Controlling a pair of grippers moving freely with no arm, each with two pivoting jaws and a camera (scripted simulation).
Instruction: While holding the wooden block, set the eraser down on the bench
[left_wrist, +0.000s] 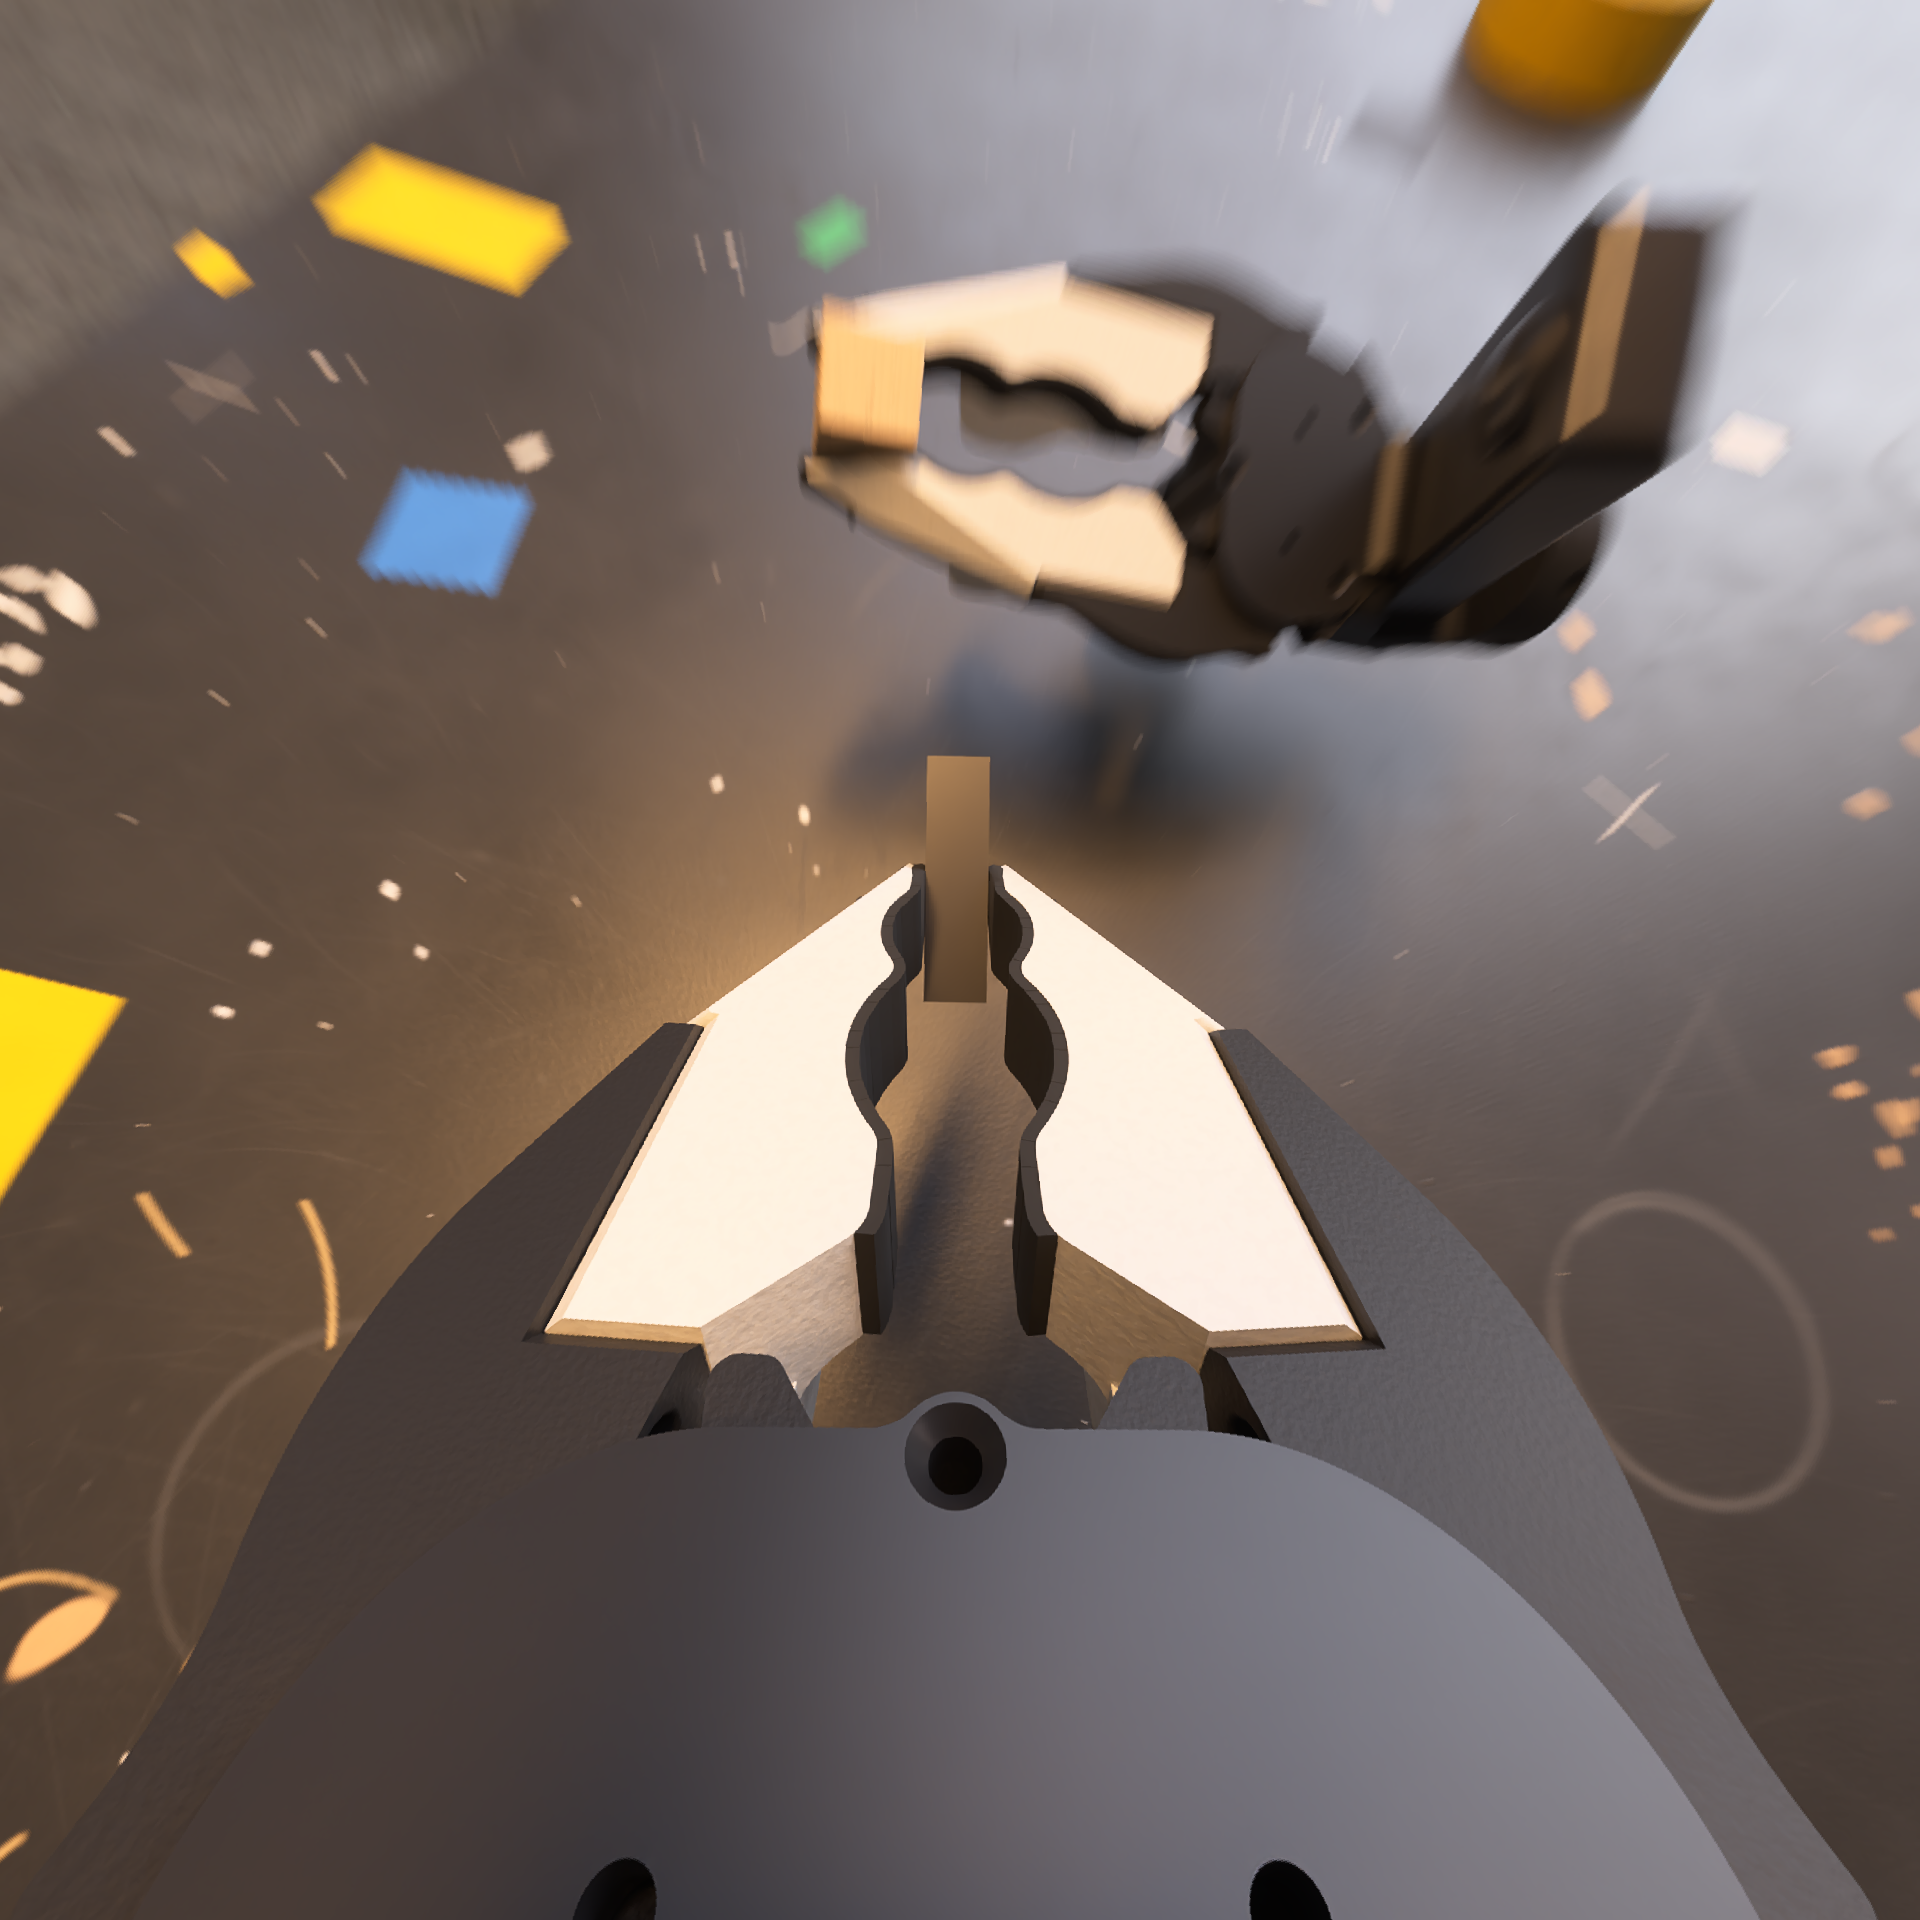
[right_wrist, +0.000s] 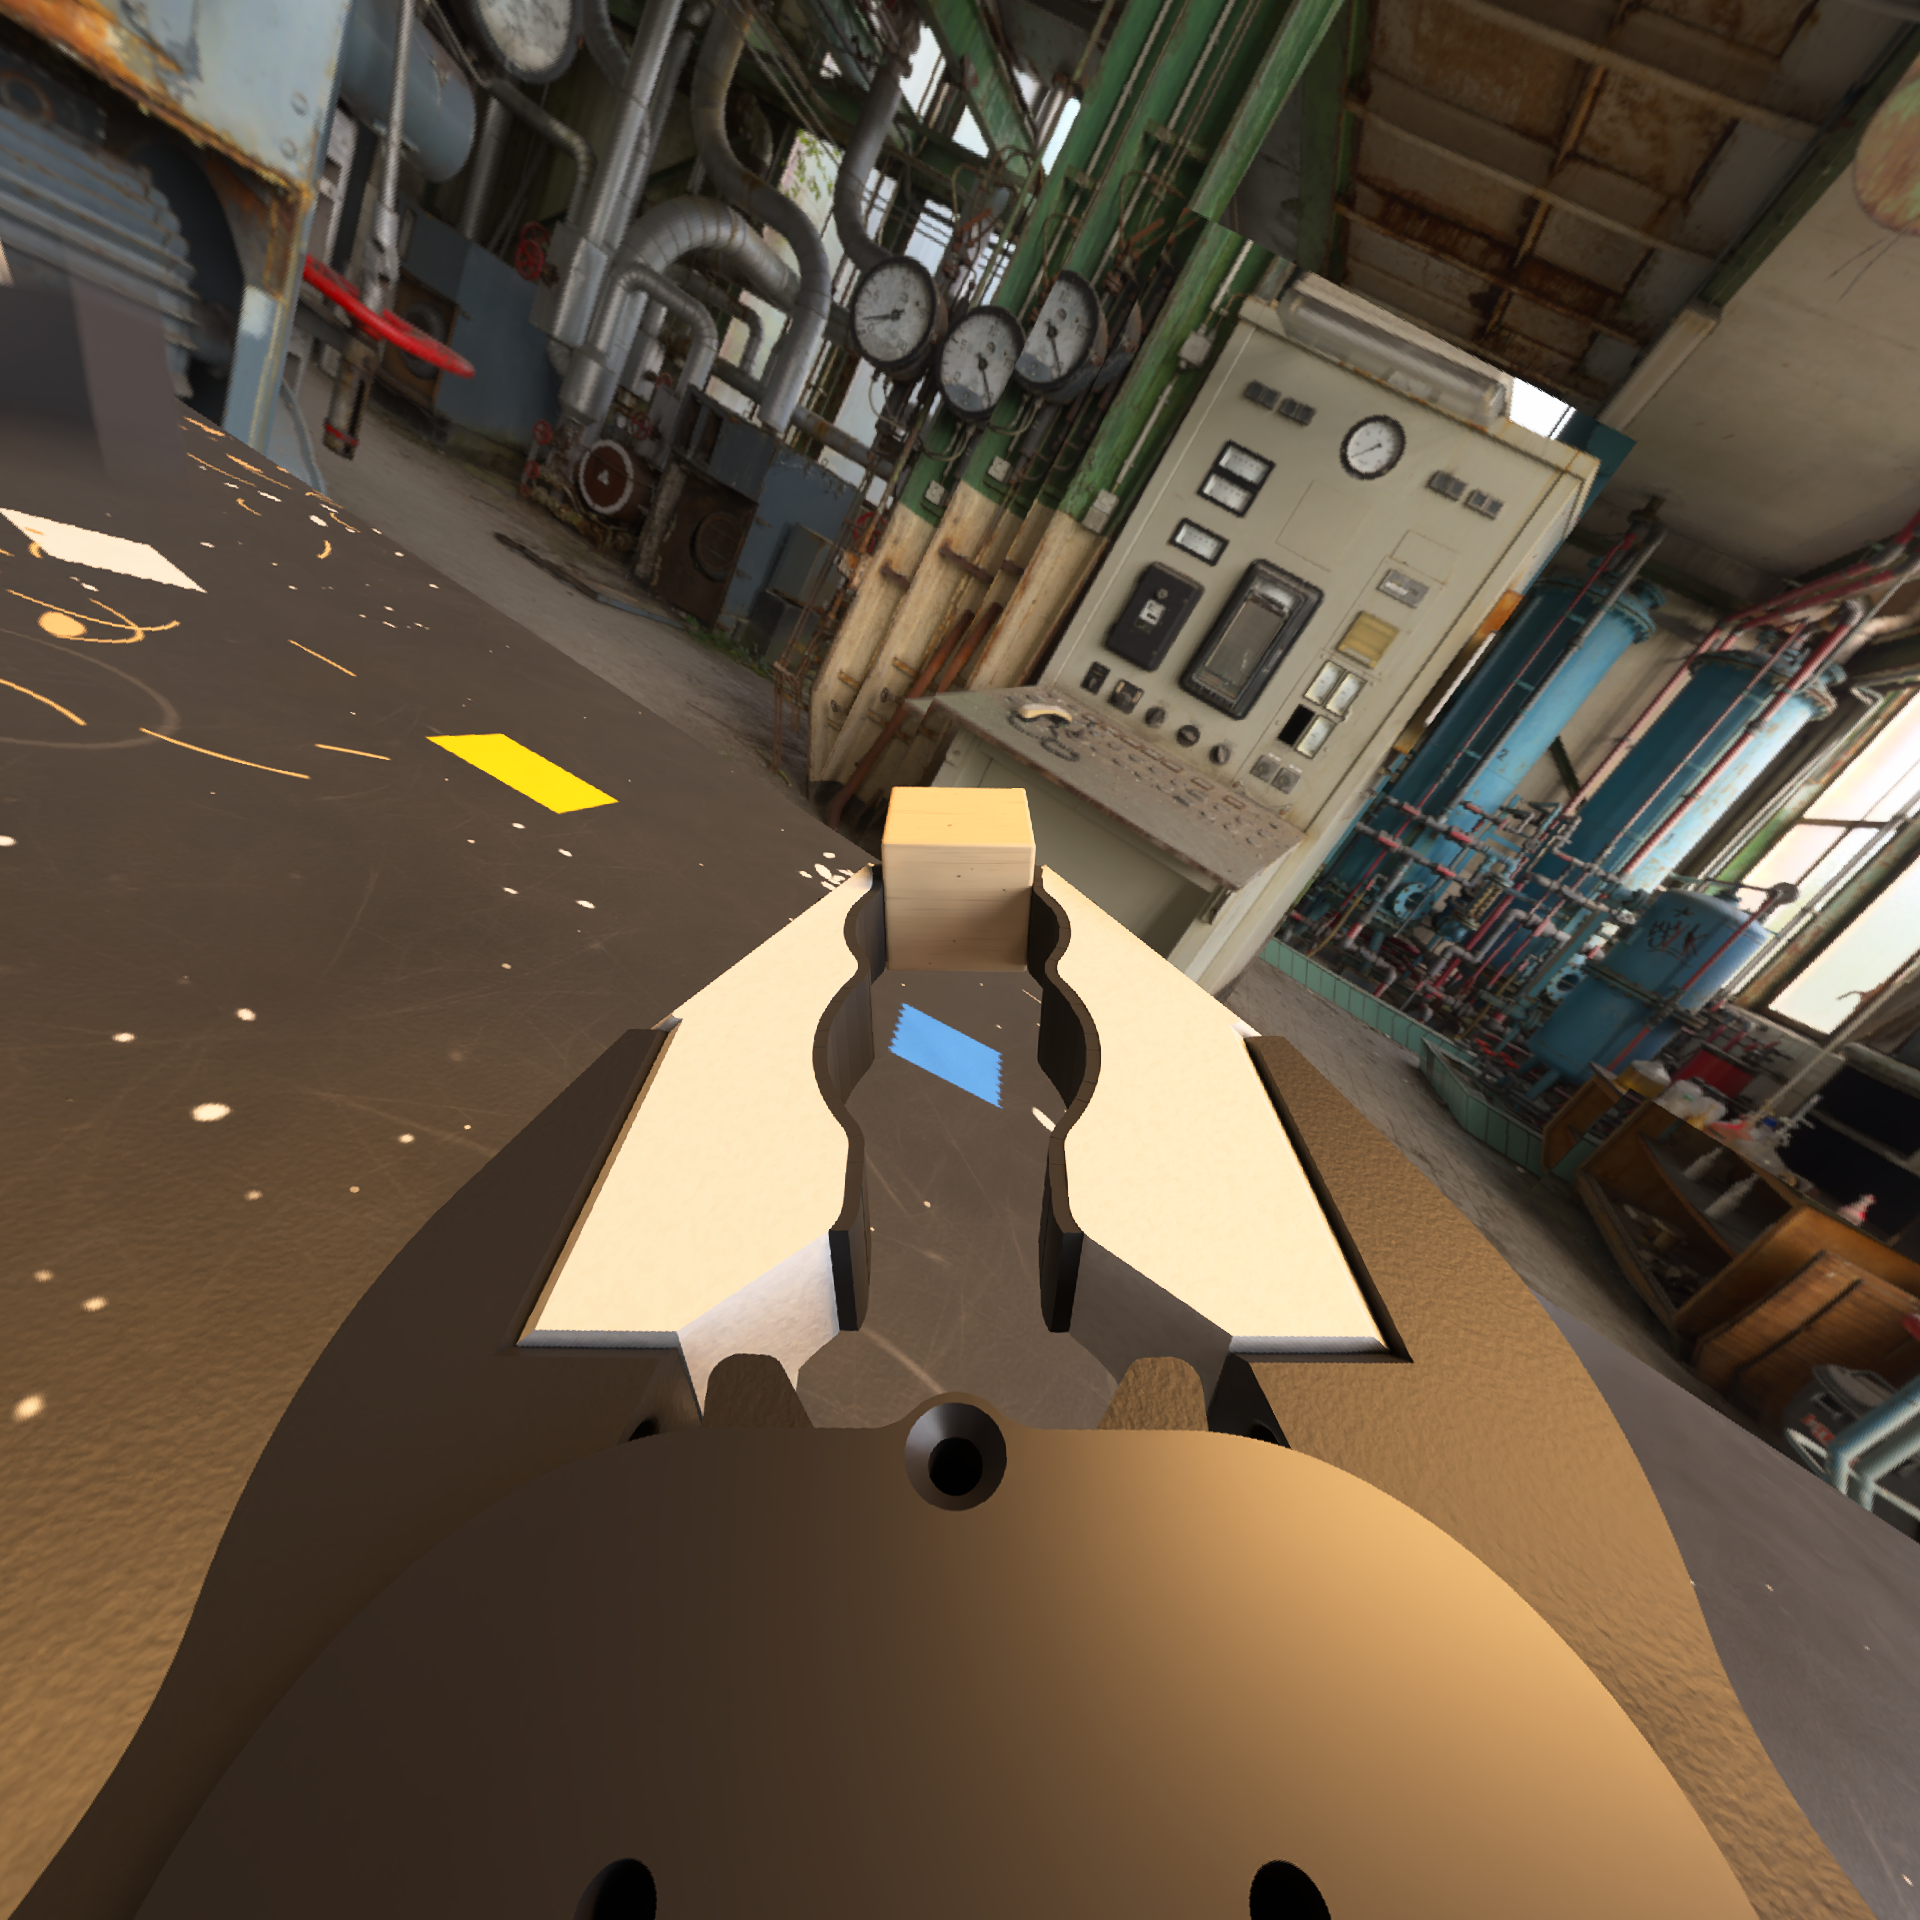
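My left gripper is shut on the eraser, a thin brown slab that stands on edge between the fingertips, above the dark bench. My right gripper is shut on the wooden block, a pale cube held at the fingertips above the bench. In the left wrist view the right gripper shows blurred farther off to the upper right, with the wooden block in its tips, off the bench.
A yellow cylinder stands at the far right. Flat yellow, blue and green patches mark the scratched bench top. The bench edge runs diagonally in the right wrist view, with a control cabinet beyond it.
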